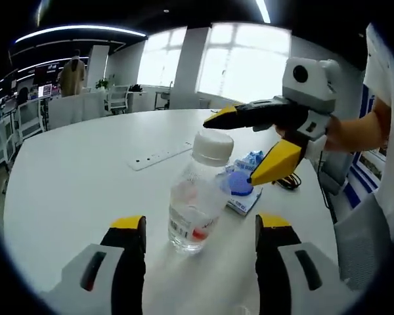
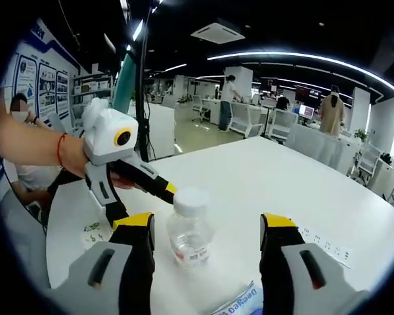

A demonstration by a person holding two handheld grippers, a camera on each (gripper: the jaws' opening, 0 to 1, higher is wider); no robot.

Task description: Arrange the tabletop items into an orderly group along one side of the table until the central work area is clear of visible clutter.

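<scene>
A clear plastic bottle (image 1: 196,203) with a white cap stands upright on the white table (image 1: 72,177). My left gripper (image 1: 200,222) is open, its jaws low on either side of the bottle and short of it. My right gripper (image 1: 230,151) comes in from the right, open, with its yellow tips above and below the cap's right side. In the right gripper view the bottle (image 2: 189,233) stands just ahead of my open right gripper (image 2: 207,220). The left gripper (image 2: 144,205) reaches in from the left, one tip near the cap.
A blue and white packet (image 1: 244,190) lies right behind the bottle, its edge near the bottom (image 2: 240,303) of the right gripper view. A white power strip (image 1: 161,156) lies farther back. A dark cable (image 1: 289,180) sits at the table's right edge. Desks, chairs and people stand beyond.
</scene>
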